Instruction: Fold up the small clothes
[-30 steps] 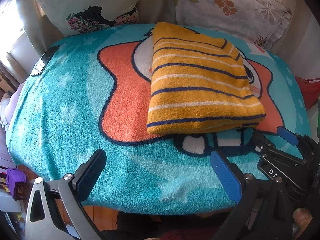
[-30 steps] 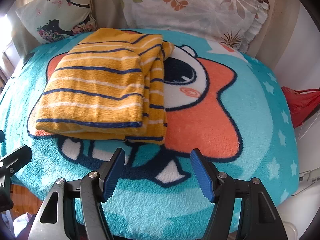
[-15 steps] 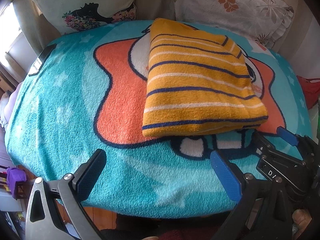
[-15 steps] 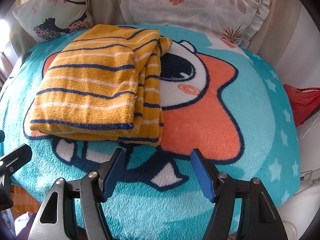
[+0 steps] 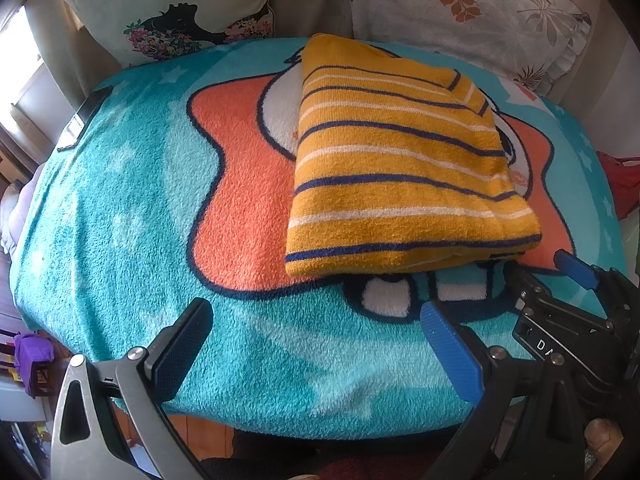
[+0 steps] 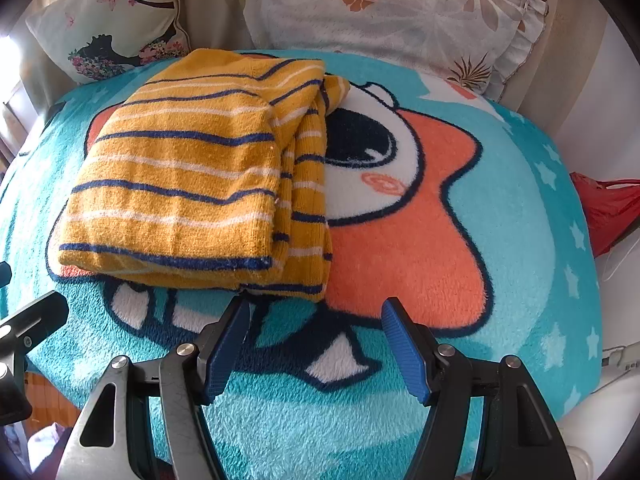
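Note:
A yellow garment (image 5: 400, 164) with navy and white stripes lies folded into a thick rectangle on the teal cartoon blanket (image 5: 120, 216). In the right wrist view the same garment (image 6: 184, 184) shows stacked layers along its right edge. My left gripper (image 5: 316, 334) hangs open over the blanket, just short of the garment's near edge, with nothing between its fingers. My right gripper (image 6: 316, 340) is open too, empty, its left fingertip close to the garment's near right corner. The right gripper's body (image 5: 568, 312) shows at the lower right of the left wrist view.
Two printed pillows (image 5: 172, 12) (image 6: 400, 12) lean against the back. A dark flat phone-like object (image 5: 84, 116) lies at the blanket's far left edge. A red bag (image 6: 608, 208) sits off the right side. The blanket's near edge drops to a wooden floor (image 5: 200, 428).
The garment sits slightly lower and nearer in both views than a second ago, so the cameras crept forward a little. Both grippers stay open and the garment lies unchanged.

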Tool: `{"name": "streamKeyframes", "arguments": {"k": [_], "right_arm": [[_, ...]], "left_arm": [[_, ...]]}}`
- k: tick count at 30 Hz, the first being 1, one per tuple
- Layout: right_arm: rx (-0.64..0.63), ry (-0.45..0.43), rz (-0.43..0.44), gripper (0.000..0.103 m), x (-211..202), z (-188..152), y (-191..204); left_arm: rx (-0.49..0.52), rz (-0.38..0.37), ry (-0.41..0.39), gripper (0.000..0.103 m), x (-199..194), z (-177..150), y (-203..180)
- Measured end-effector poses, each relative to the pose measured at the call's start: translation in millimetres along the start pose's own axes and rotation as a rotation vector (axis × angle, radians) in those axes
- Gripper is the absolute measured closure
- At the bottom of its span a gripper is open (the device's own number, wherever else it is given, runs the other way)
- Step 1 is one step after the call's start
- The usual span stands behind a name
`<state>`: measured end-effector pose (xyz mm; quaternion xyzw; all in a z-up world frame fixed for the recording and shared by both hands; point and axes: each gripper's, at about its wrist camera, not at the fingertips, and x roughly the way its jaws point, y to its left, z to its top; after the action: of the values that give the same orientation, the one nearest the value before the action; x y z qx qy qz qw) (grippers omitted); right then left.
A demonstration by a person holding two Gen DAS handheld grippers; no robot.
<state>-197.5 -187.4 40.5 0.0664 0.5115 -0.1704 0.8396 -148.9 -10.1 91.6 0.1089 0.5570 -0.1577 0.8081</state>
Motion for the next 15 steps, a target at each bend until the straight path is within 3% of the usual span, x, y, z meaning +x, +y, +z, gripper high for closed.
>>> {"name": "streamKeyframes", "arguments": {"k": [15], "right_arm": [[-0.008,-0.011,0.006,0.031,-4.1,-0.3,4.5]], "left_arm": [[-0.013,-0.007,0.001,0.000,-1.2,-1.9,1.8]]}}
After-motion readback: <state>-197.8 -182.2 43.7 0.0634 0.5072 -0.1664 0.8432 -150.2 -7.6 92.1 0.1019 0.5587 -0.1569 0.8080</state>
